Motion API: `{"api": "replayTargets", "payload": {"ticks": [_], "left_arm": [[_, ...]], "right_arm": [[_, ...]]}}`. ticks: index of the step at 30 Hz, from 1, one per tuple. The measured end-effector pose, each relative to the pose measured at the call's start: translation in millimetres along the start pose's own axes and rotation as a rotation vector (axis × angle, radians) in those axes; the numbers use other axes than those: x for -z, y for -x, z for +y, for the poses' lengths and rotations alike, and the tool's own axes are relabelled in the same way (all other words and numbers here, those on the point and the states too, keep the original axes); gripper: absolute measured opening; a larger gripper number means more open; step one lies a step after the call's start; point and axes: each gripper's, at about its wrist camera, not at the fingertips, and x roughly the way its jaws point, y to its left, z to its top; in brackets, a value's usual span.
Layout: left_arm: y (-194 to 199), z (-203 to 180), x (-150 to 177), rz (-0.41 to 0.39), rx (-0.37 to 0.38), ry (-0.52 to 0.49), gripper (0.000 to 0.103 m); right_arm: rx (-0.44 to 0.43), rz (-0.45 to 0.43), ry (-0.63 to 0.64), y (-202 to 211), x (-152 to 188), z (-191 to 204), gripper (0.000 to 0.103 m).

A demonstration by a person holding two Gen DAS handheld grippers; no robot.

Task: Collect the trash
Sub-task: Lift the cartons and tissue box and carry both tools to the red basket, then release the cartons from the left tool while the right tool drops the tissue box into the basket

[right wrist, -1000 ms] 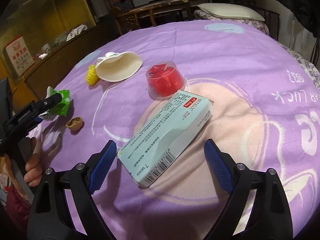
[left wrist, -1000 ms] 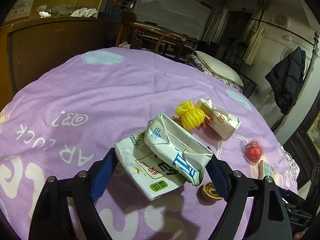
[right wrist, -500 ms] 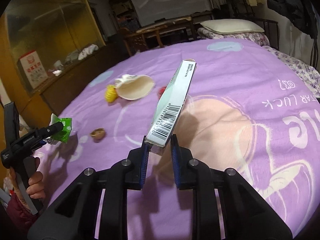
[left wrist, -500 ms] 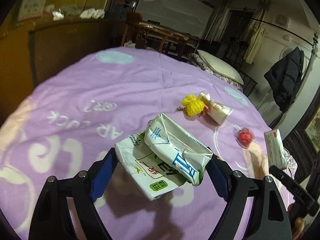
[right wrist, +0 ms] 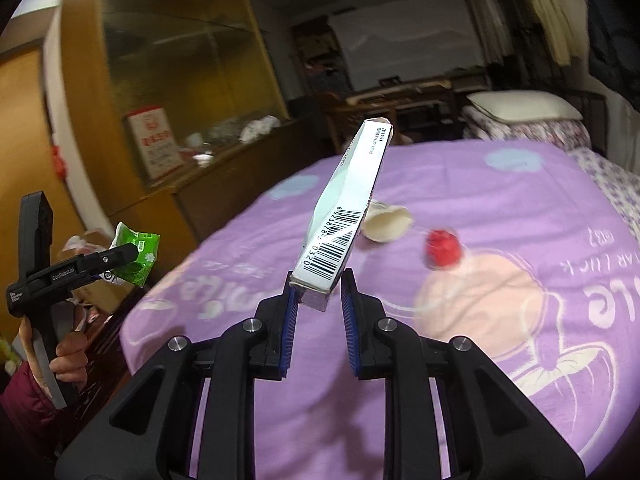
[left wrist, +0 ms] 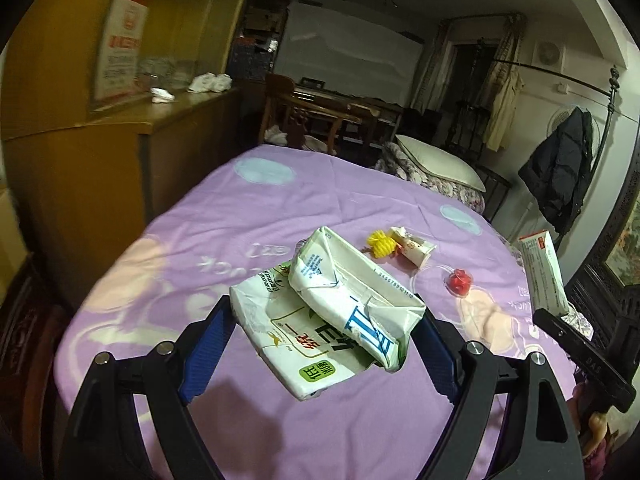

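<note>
We've got our left gripper (left wrist: 324, 344) with jaws spread wide, clamped on the crushed milk carton (left wrist: 328, 312), which hangs above the near edge of the purple bedspread (left wrist: 280, 208). Our right gripper (right wrist: 318, 308) has its jaws pulled close together, pinching one end of the slim medicine box (right wrist: 344, 216), which juts up tilted, clear of the spread. Out towards the far edge lie the yellow net (left wrist: 382, 242), paper cup (left wrist: 416, 249) and red jelly cup (left wrist: 460, 282)
</note>
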Motion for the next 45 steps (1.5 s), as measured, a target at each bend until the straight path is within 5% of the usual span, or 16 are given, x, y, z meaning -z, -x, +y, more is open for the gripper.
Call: {"api": "replayTargets", "payload": {"ticks": [8, 13, 27, 36, 45], "left_arm": [[77.1, 44.4, 29.8, 0.027, -0.146, 0.014, 0.085], [107.0, 93.9, 71.2, 0.115, -0.255, 0.056, 0.085], [77.5, 237.0, 215.0, 0.414, -0.400, 0.351, 0.090], [98.9, 259.4, 209.8, 0.331, -0.419, 0.394, 0.097], [119.9, 274.5, 188.6, 0.252, -0.560, 0.368, 0.097]], "right_arm": [[-0.141, -0.002, 0.073, 16.5, 2.6, 57.5, 0.023], [-0.231, 0.059, 0.104, 8.5, 12.7, 94.7, 0.023], [-0.363, 0.267, 0.239, -46.5, 52.1, 200.0, 0.023], [-0.494, 0.433, 0.341, -81.1, 92.2, 267.9, 0.023], [-0.617, 0.615, 0.446, -116.0, 139.2, 323.6, 0.023]]}}
